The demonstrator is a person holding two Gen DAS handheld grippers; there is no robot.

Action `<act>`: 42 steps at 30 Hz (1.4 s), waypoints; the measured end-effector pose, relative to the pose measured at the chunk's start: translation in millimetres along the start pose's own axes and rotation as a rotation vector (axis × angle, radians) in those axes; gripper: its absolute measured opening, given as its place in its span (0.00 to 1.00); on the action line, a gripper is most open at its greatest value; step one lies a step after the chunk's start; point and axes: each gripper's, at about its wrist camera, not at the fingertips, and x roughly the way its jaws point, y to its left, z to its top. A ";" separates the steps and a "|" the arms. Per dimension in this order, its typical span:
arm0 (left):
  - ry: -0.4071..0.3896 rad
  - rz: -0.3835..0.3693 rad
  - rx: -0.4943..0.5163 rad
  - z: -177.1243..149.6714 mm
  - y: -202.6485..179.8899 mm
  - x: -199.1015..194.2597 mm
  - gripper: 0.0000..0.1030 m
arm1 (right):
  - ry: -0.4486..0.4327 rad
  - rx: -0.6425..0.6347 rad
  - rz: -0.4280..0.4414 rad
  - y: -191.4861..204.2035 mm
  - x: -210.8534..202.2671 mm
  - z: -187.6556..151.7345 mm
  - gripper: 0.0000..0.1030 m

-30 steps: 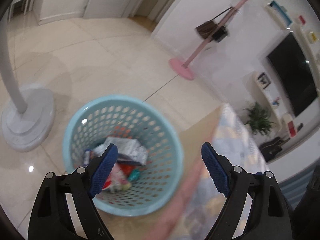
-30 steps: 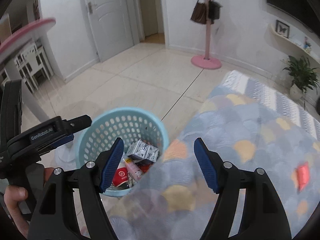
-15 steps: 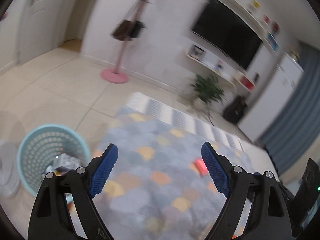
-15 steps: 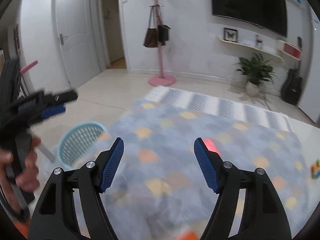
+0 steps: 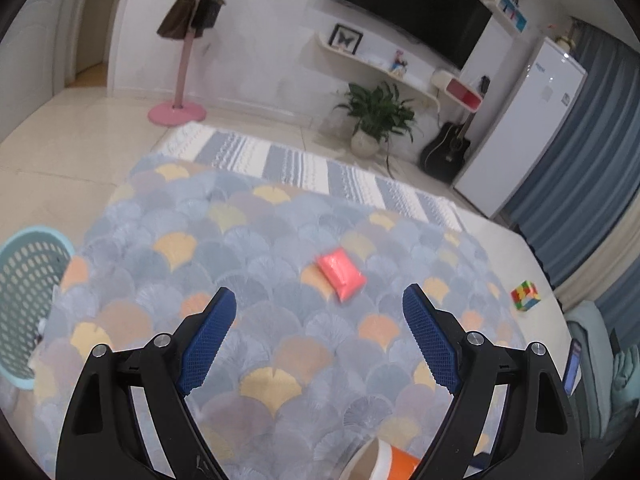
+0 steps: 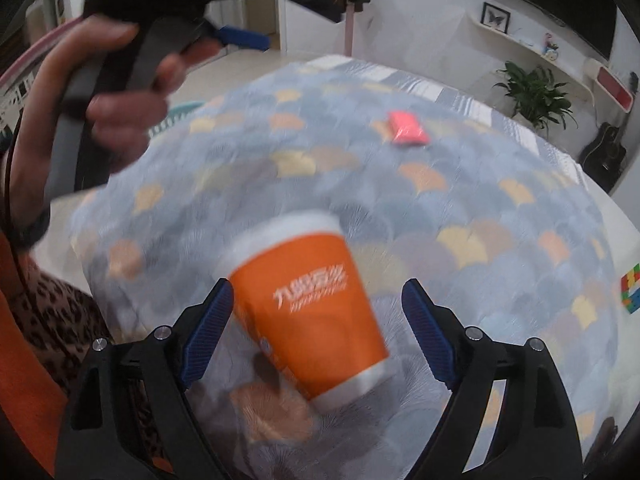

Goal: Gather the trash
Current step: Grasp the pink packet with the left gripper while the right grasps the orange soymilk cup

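Home living room.
Wall-mounted television [image 5: 412,4], potted plant [image 5: 376,114], guitar [image 5: 446,154] leaning by a white fridge [image 5: 528,128], coat stand [image 5: 180,80] with bags, patterned rug [image 5: 240,248] on tiled floor.

cup [image 6: 308,312]: paper, glossy | tablecloth [image 5: 260,240]: smooth | basket [image 5: 24,300]: plastic

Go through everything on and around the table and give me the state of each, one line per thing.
Orange paper cup: lying tilted on the cloth, between the right jaws, not gripped.
Pink packet: lying flat on the tablecloth, untouched.
Blue basket: upright beside the table.
Colour cube: resting at the table edge.
Left hand-held gripper: open, empty.
Right hand-held gripper: jaws opening around the cup.
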 end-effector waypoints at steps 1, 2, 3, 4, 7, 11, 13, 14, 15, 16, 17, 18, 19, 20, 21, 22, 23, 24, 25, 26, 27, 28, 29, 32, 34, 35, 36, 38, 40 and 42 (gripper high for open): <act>0.014 -0.003 -0.011 -0.6 0.1 4.5 0.81 | 0.007 -0.002 0.011 -0.6 2.9 -3.5 0.80; 0.029 -0.005 -0.023 -3.0 1.7 9.3 0.81 | 0.013 0.001 0.017 -2.0 5.9 -5.5 0.80; 0.049 -0.006 -0.038 -5.4 5.3 17.4 0.81 | 0.020 0.005 0.021 -4.1 9.7 -6.2 0.80; 0.060 -0.006 -0.047 -6.9 5.2 21.5 0.81 | 0.027 0.015 0.039 -5.8 12.9 -7.8 0.81; 0.094 -0.006 -0.077 -10.7 12.8 35.7 0.81 | 0.026 0.031 0.051 -9.3 22.3 -9.8 0.81; 0.133 -0.015 -0.119 -11.5 21.6 56.0 0.81 | 0.030 0.060 0.061 -17.7 34.3 -5.7 0.73; 0.152 -0.015 -0.127 -7.7 22.8 65.9 0.81 | 0.037 0.078 0.046 -24.7 39.8 -2.5 0.61; 0.159 -0.015 -0.125 -5.3 22.1 70.5 0.81 | 0.025 0.097 0.027 -30.8 40.1 -0.3 0.61; 0.171 -0.016 -0.118 -1.9 19.9 76.9 0.81 | 0.018 0.112 0.014 -36.7 40.9 1.4 0.61; 0.184 -0.018 -0.110 0.8 17.6 82.4 0.81 | 0.012 0.136 0.001 -46.4 41.7 4.0 0.61; 0.199 -0.020 -0.097 3.2 13.7 89.3 0.81 | 0.004 0.158 -0.010 -54.3 41.3 5.7 0.61; 0.214 -0.020 -0.080 5.1 9.0 96.5 0.81 | -0.007 0.181 -0.019 -63.2 40.8 7.4 0.60; 0.231 -0.017 -0.056 6.8 1.3 106.7 0.81 | -0.016 0.210 -0.029 -74.4 40.4 9.3 0.60; 0.241 -0.012 -0.040 7.9 -4.2 114.8 0.81 | -0.022 0.230 -0.045 -83.0 40.1 10.6 0.60; 0.256 0.002 -0.024 9.3 -11.4 127.1 0.81 | -0.027 0.248 -0.072 -92.7 40.5 12.3 0.60; 0.263 0.011 -0.020 9.7 -15.7 136.0 0.81 | -0.033 0.260 -0.087 -100.1 40.4 12.9 0.60; 0.268 0.019 -0.020 10.0 -19.1 144.3 0.81 | -0.037 0.270 -0.092 -105.0 40.3 13.2 0.60; 0.277 0.033 -0.022 9.9 -22.7 155.5 0.81 | -0.041 0.287 -0.090 -110.9 40.4 12.8 0.60; 0.283 0.045 -0.024 9.5 -24.0 162.2 0.81 | -0.045 0.313 -0.083 -117.6 41.4 11.8 0.60; 0.288 0.062 -0.027 8.7 -25.2 169.1 0.81 | -0.047 0.331 -0.074 -122.3 42.4 10.2 0.60; 0.268 0.079 -0.025 8.7 -27.3 173.3 0.81 | -0.047 0.344 -0.068 -125.8 44.1 8.9 0.60; 0.252 0.086 -0.019 9.9 -29.3 174.5 0.81 | -0.042 0.353 -0.067 -127.8 47.4 6.4 0.60; 0.251 0.090 -0.014 10.6 -31.3 177.1 0.81 | -0.035 0.356 -0.065 -128.7 49.1 6.2 0.60; 0.245 0.119 0.017 11.7 -41.2 183.6 0.80 | -0.055 0.347 -0.066 -126.8 45.2 6.8 0.60; 0.244 0.164 0.056 9.4 -48.0 186.6 0.75 | -0.045 0.335 -0.078 -123.8 46.2 6.9 0.60; 0.244 0.183 0.075 8.3 -50.9 187.2 0.71 | -0.048 0.331 -0.080 -121.9 45.4 6.8 0.60; 0.241 0.206 0.100 6.6 -53.2 187.2 0.69 | -0.051 0.328 -0.082 -122.0 45.4 7.3 0.60; 0.238 0.212 0.131 6.8 -55.3 184.3 0.46 | -0.056 0.332 -0.078 -123.0 45.0 7.3 0.60; 0.246 0.184 0.137 7.0 -51.7 180.1 0.25 | -0.056 0.345 -0.080 -123.8 44.3 6.6 0.60; 0.257 0.152 0.133 6.7 -48.0 177.3 0.18 | -0.056 0.353 -0.080 -126.6 44.9 6.8 0.60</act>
